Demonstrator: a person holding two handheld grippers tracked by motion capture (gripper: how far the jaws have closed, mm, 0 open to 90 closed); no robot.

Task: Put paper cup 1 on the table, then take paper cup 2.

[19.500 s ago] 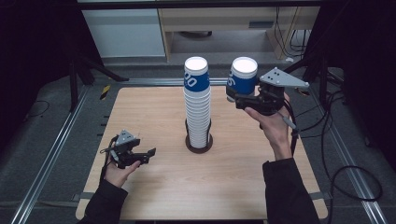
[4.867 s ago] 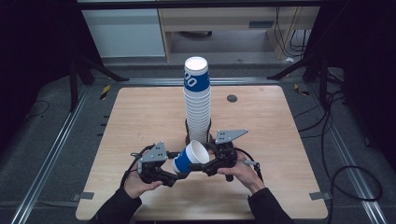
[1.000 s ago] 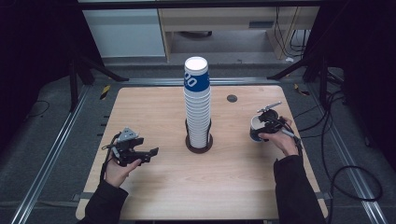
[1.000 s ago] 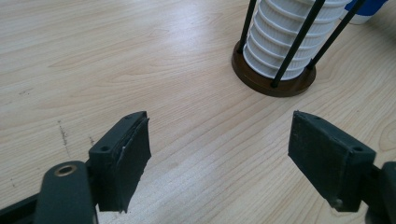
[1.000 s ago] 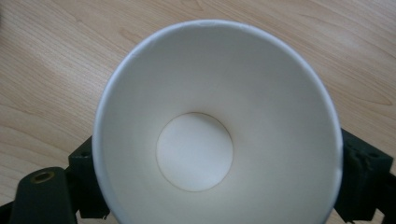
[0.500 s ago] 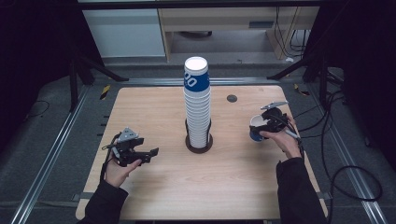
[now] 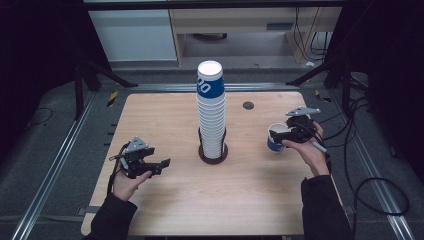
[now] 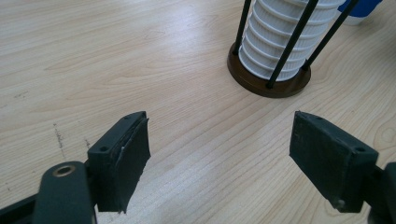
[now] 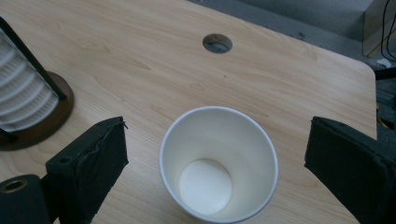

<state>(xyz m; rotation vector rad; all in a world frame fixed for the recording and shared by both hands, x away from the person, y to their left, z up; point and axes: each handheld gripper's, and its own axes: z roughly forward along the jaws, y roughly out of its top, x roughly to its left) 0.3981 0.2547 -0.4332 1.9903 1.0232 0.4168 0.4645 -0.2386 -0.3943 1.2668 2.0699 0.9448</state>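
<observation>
While the right gripper (image 9: 215,172) has just been opening its fingers (image 9: 91,163), a single paper cup (image 7: 276,138) stands upright on the table (image 7: 165,115), mouth up, between the spread pads and touching neither. It sits well apart from the tall cup stack (image 7: 211,112) in its wire holder (image 7: 213,152), probably so the cup has its own clear place. The left gripper (image 7: 150,165) waits near the table's left side, fingers spread wide and holding nothing, likely ready for the next cup.

Right claw (image 7: 286,134) beside upright paper cup (image 7: 276,137); apparently spread apart.
</observation>
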